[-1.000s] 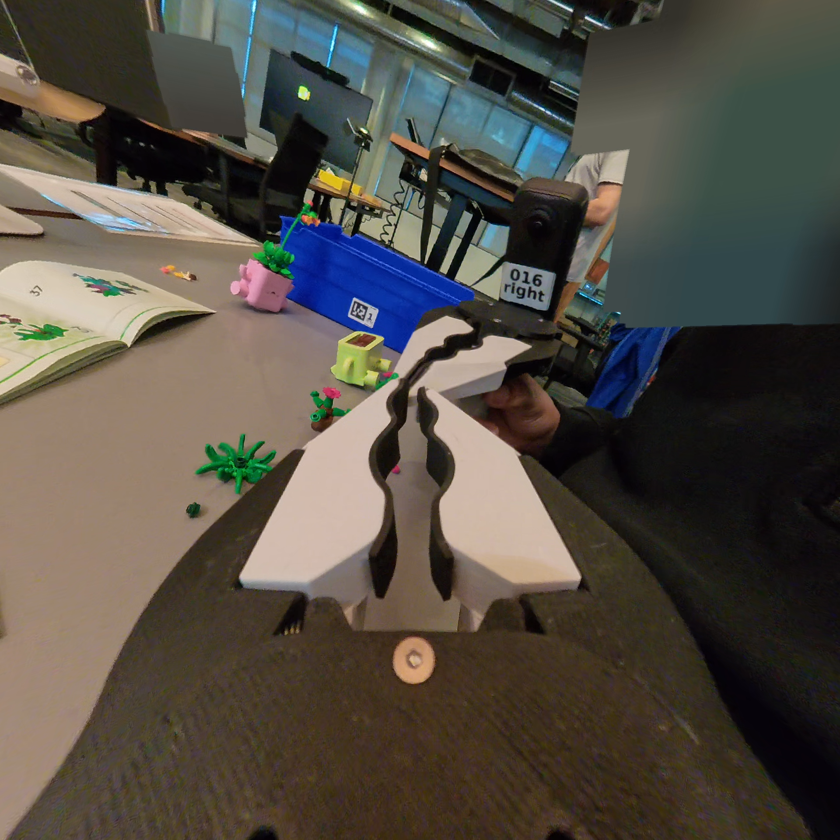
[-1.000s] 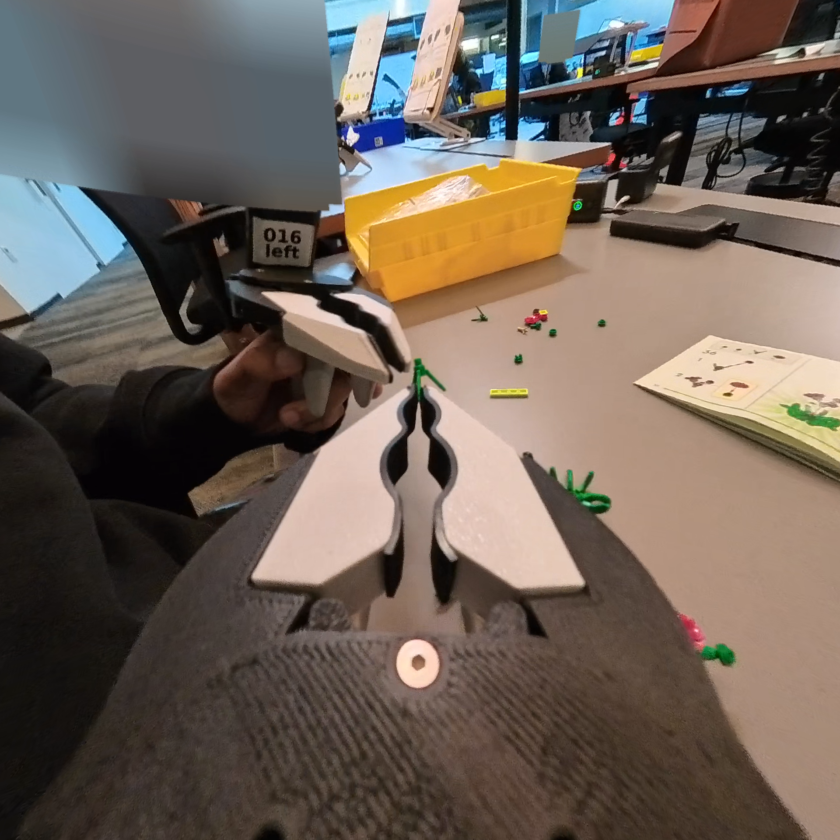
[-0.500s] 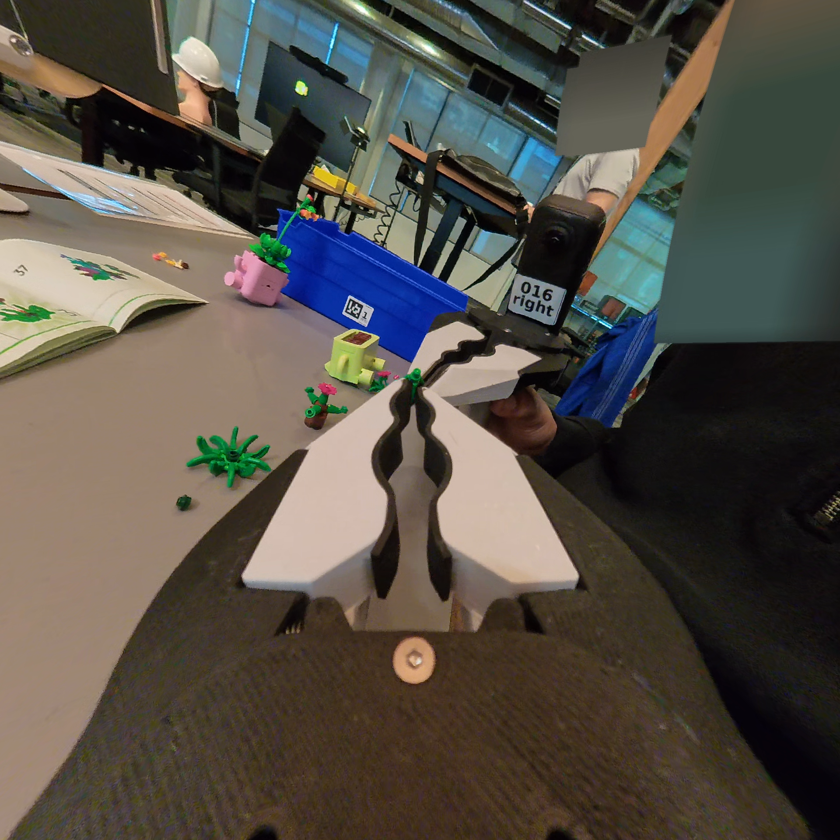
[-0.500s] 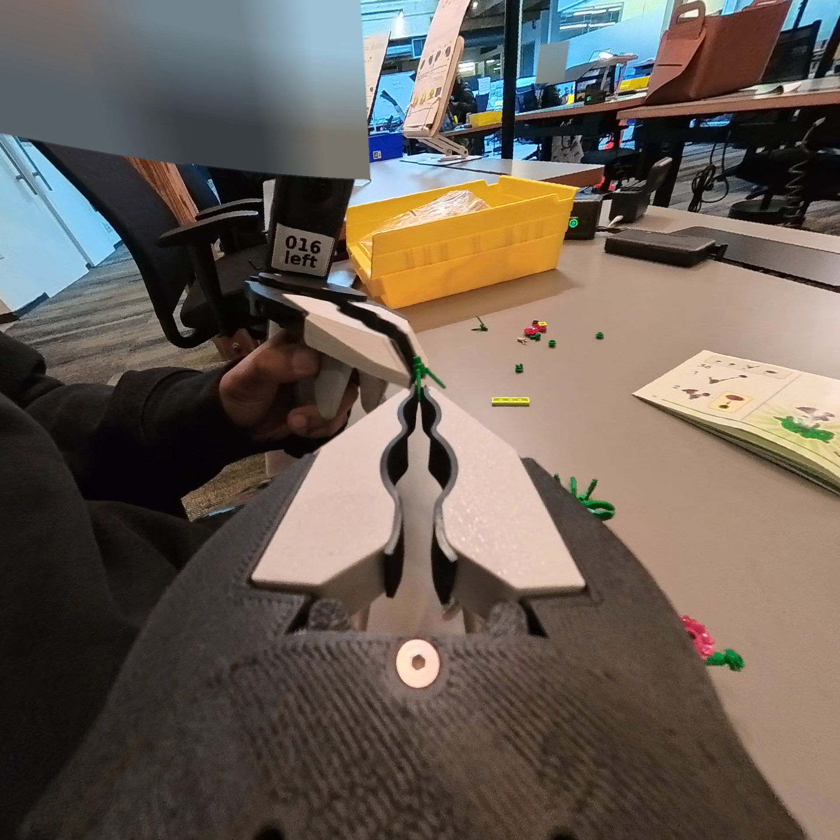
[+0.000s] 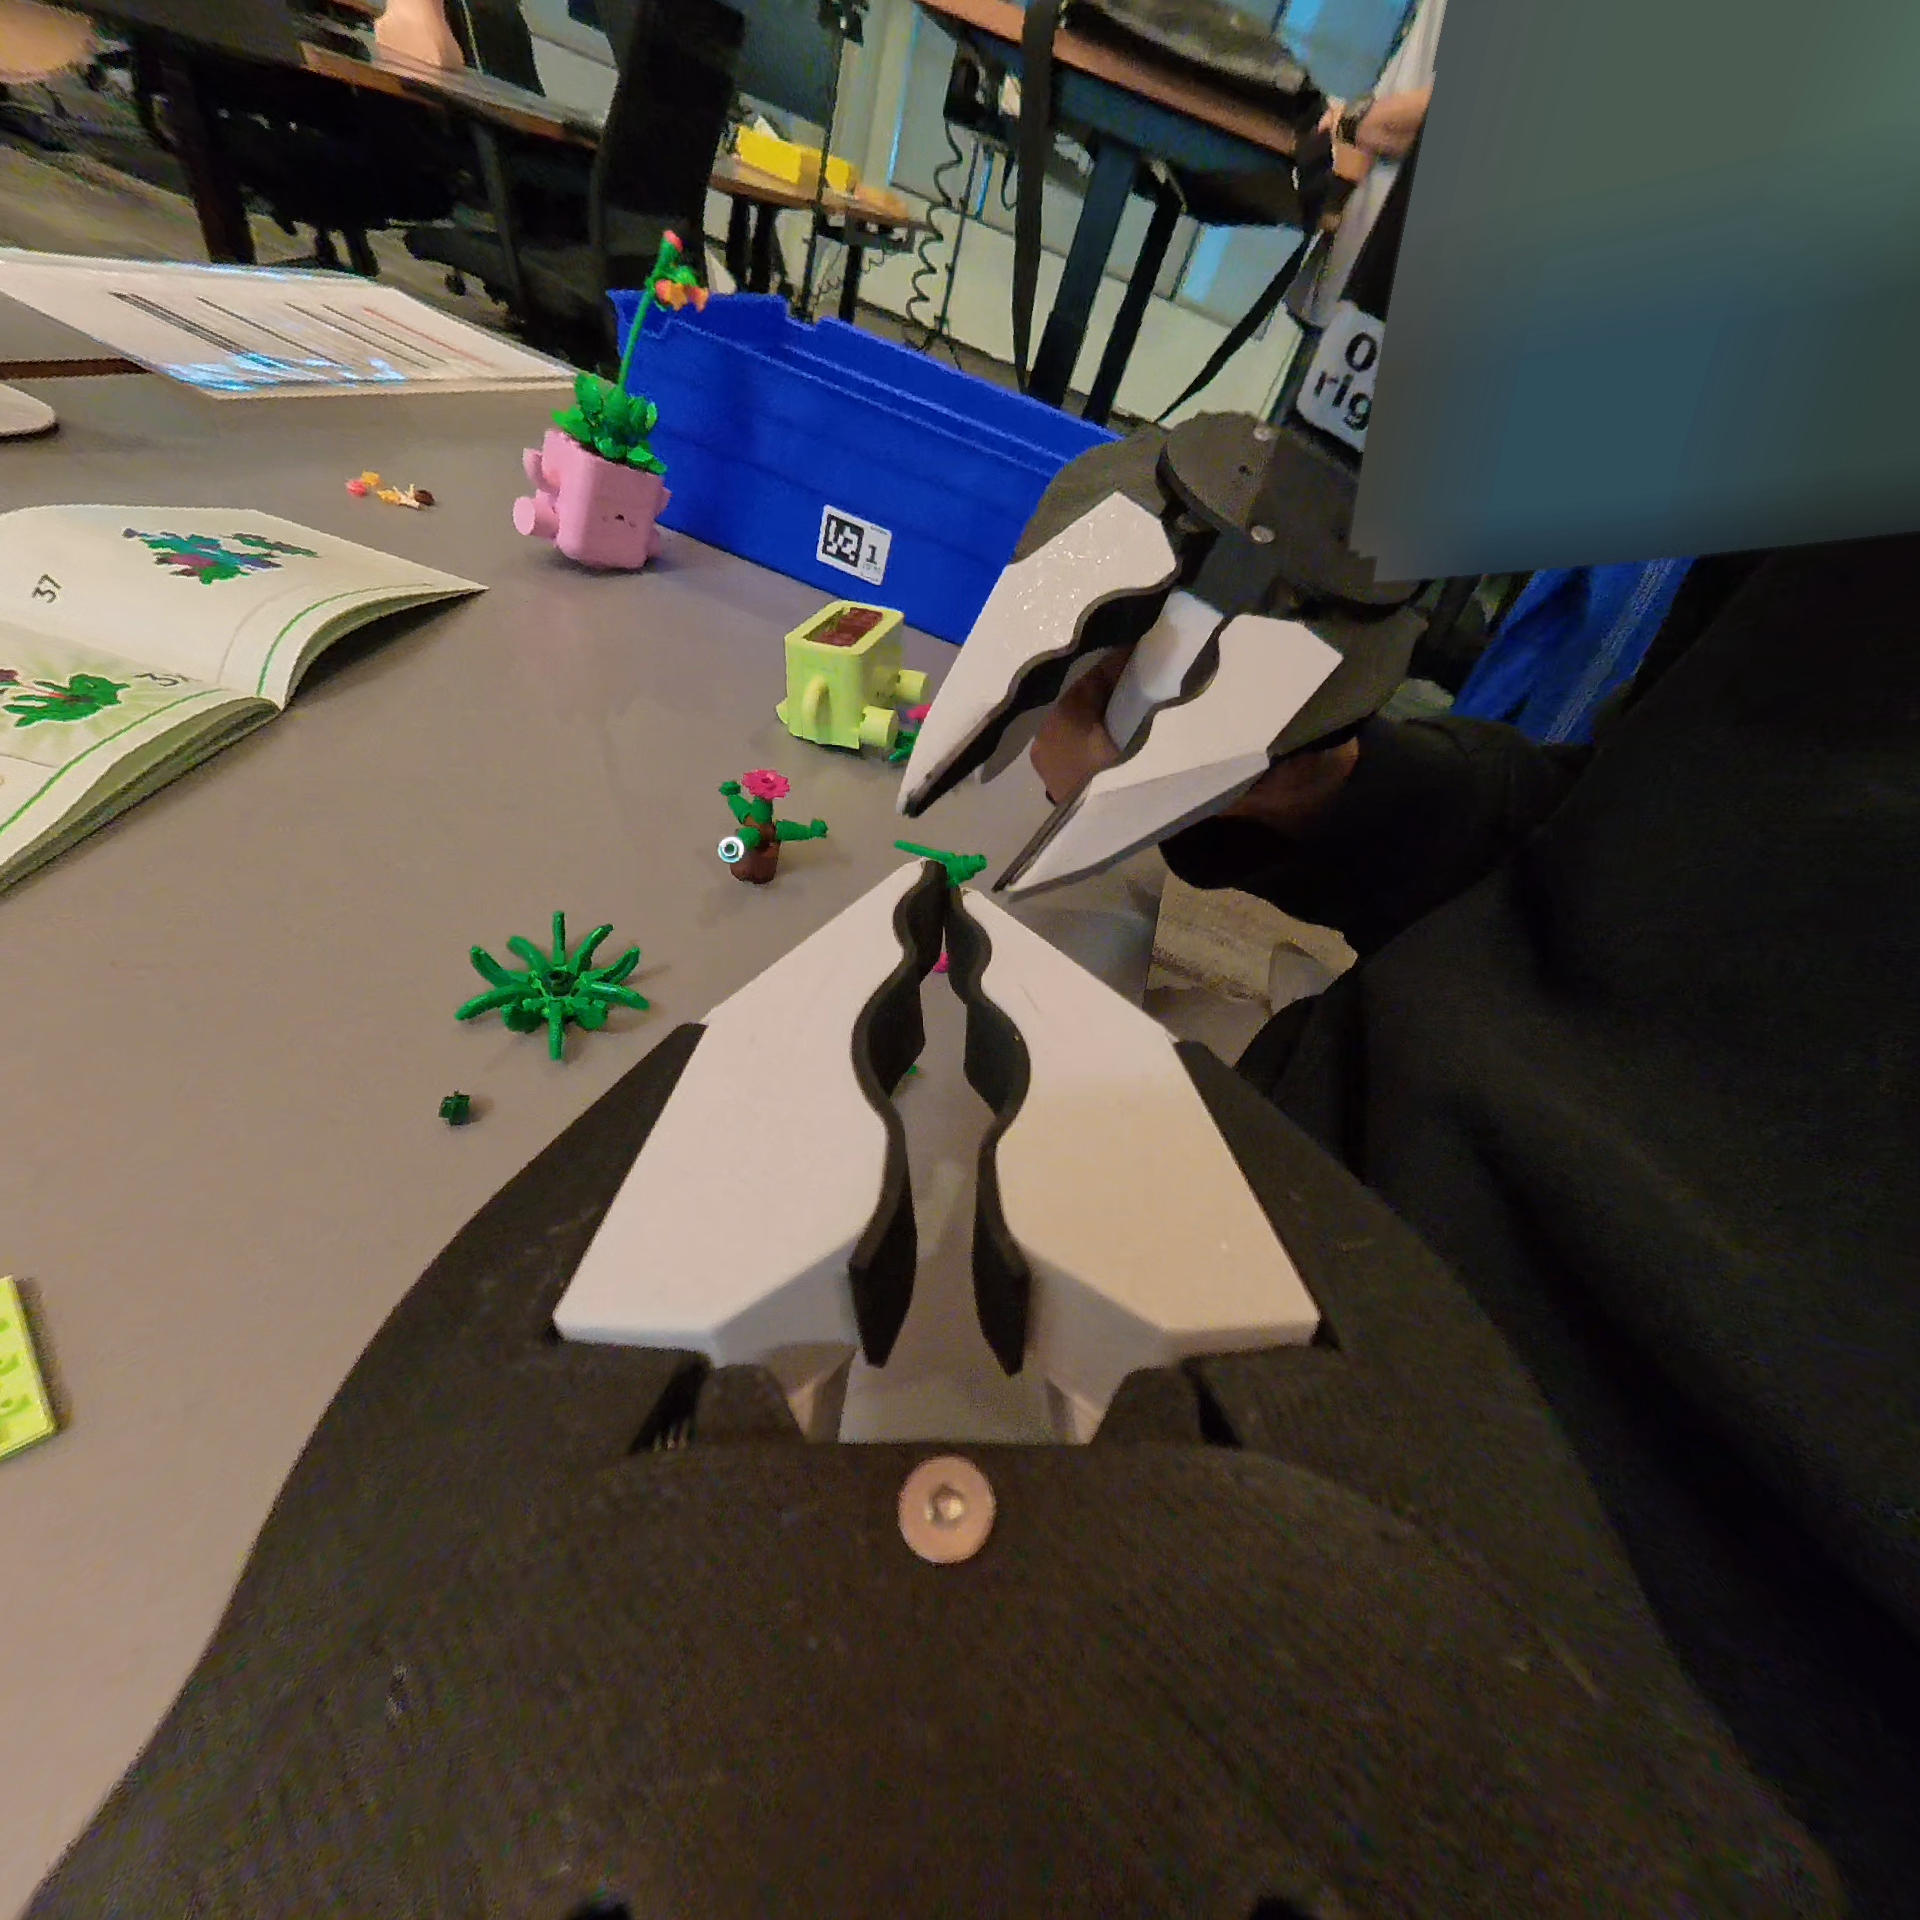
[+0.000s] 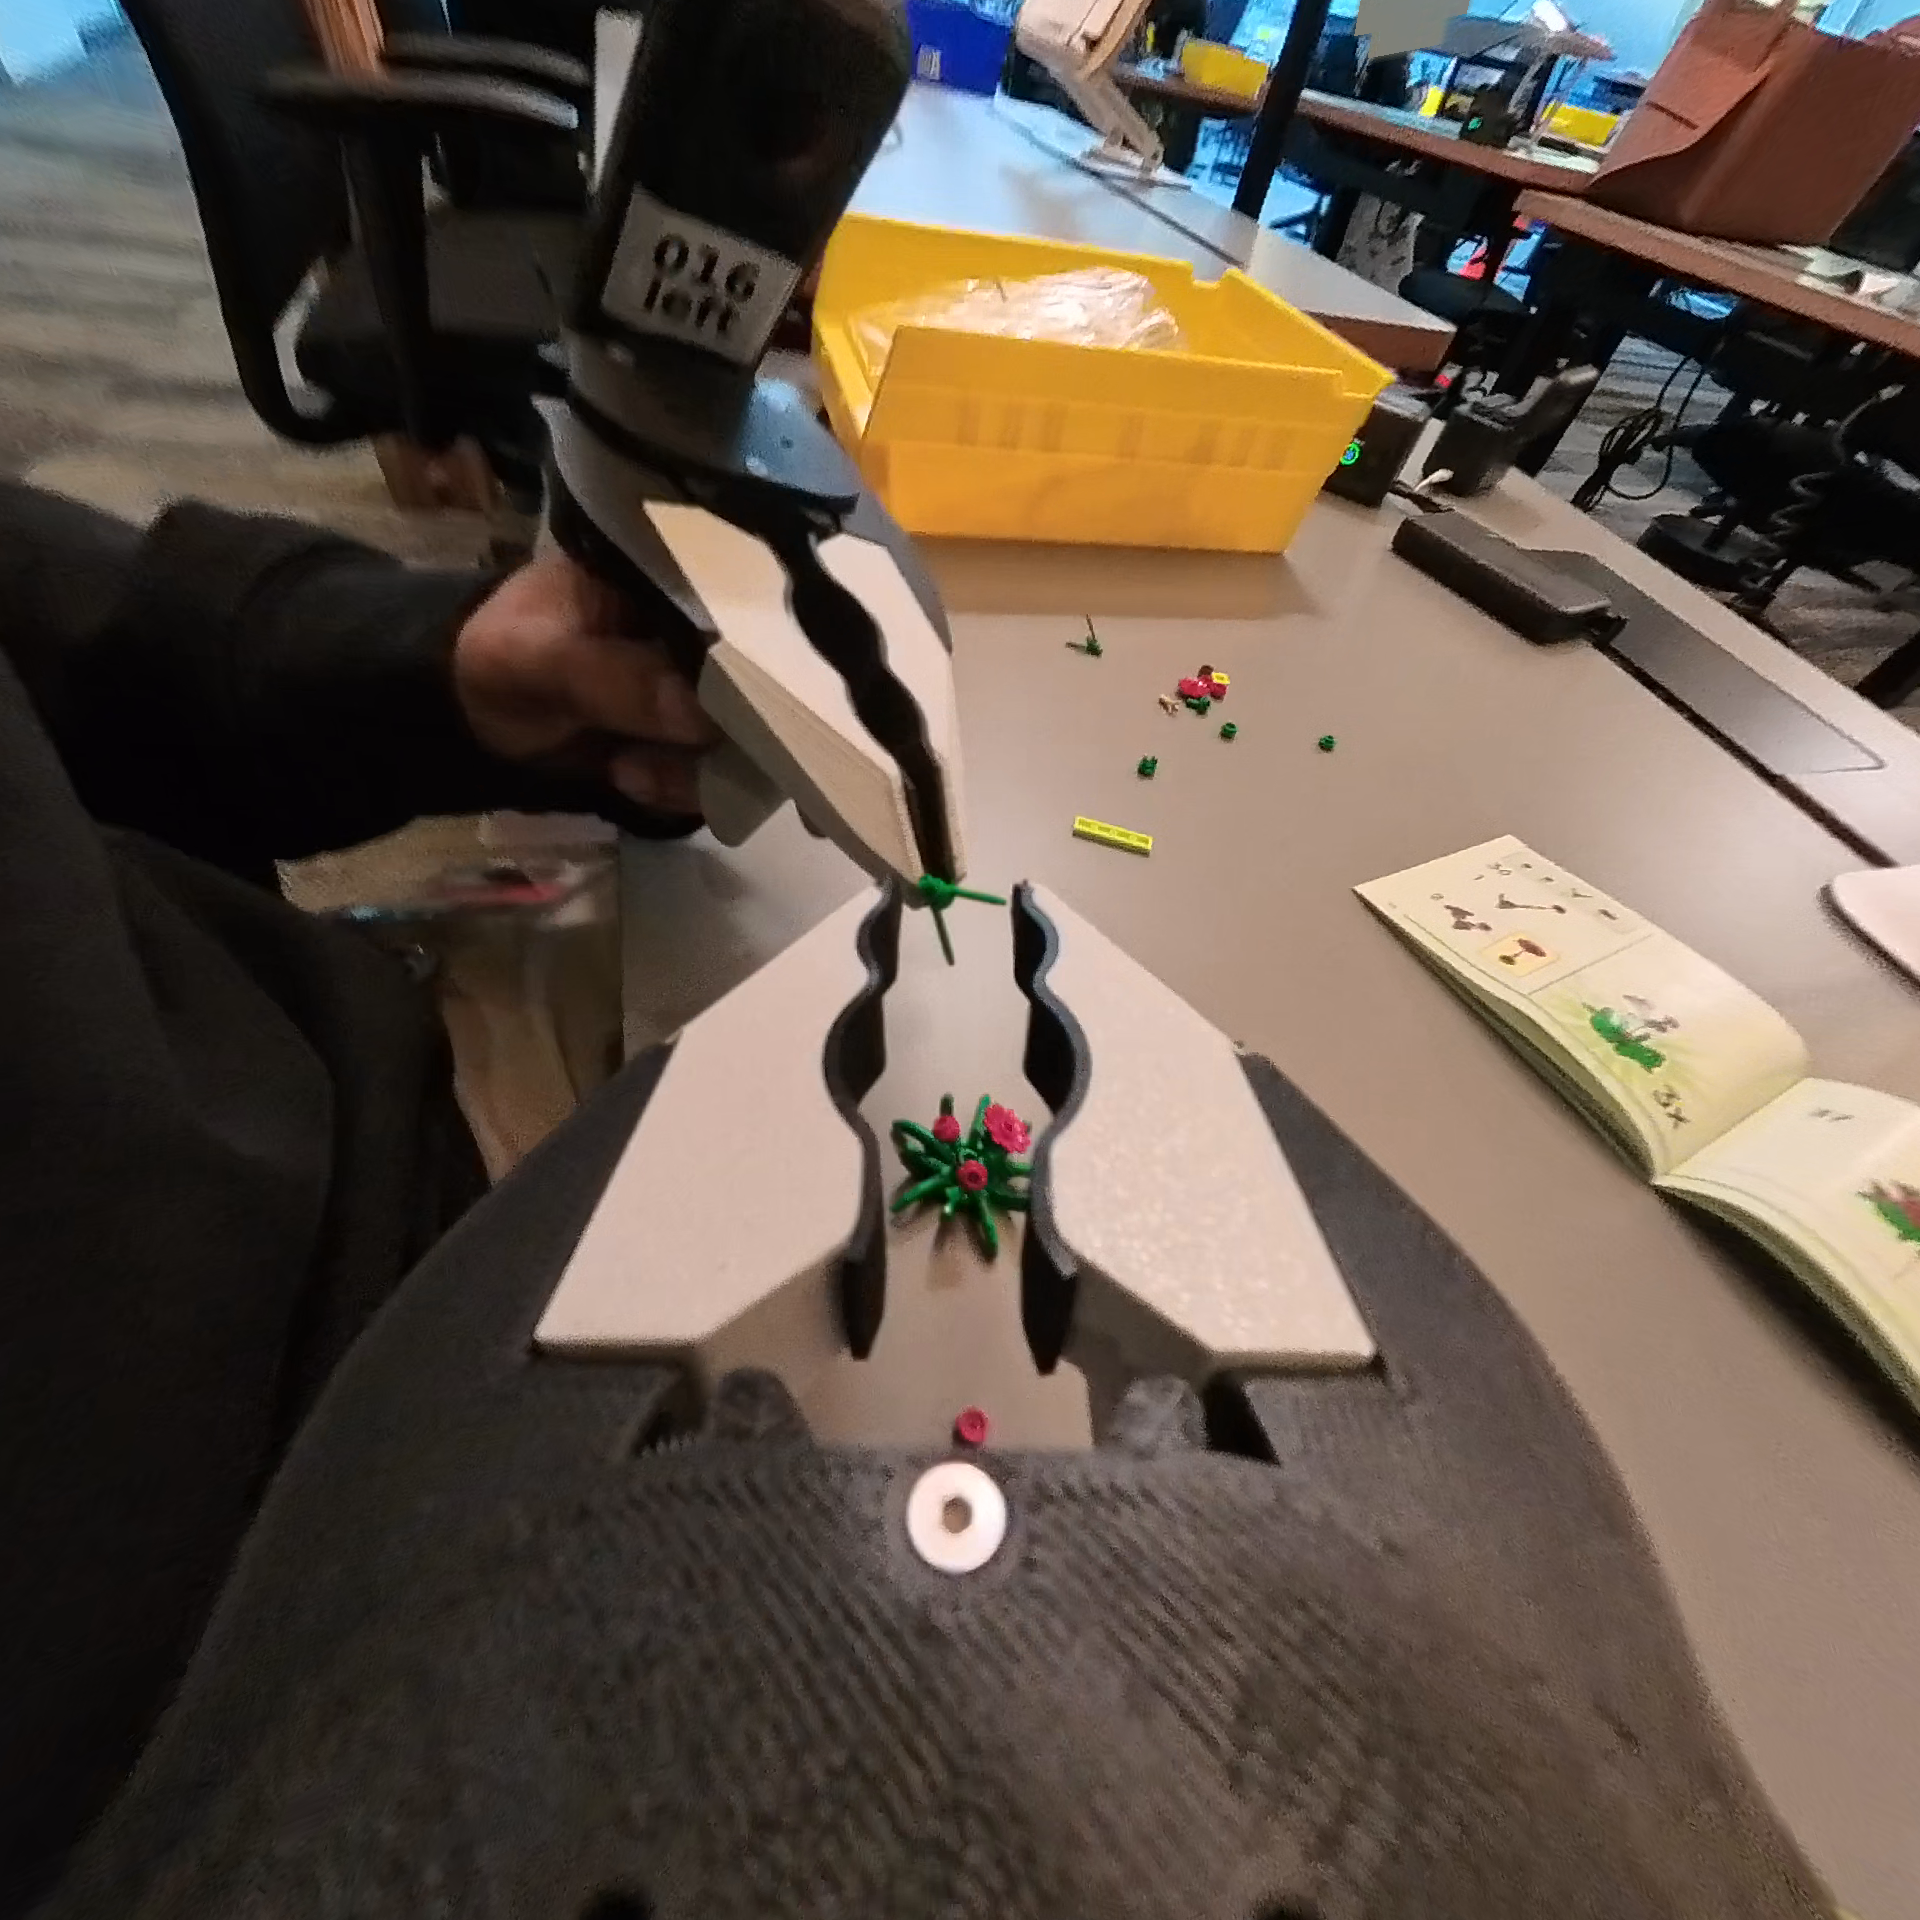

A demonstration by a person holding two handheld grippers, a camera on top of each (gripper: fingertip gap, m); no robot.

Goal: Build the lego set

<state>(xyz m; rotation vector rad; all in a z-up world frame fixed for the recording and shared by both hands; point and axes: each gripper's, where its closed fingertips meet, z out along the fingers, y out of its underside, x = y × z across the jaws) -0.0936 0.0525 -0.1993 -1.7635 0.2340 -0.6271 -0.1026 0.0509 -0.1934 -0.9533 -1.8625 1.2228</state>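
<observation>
Left gripper (image 5: 943, 891): fingers pinching a green stem piece (image 5: 940, 858) at their tips, above the table (image 5: 312, 831) edge.
Right gripper (image 6: 954, 896): fingers spread, tips flanking the stem.
Red-flowered green plant (image 6: 961, 1164): on table, at 6 o'clock of the stem.
Instruction booklet (image 6: 1621, 1029): open, 3 o'clock.

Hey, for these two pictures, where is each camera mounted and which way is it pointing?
Left wrist view: sits on the left tongs, facing along the fingers, which pinch a green stem; beyond lie the blue bin and the open right tongs in a hand.
Right wrist view: sits on the right tongs, facing the yellow bin; the left tongs and a hand show.
Shared: the stem, both tongs, the booklet.
</observation>
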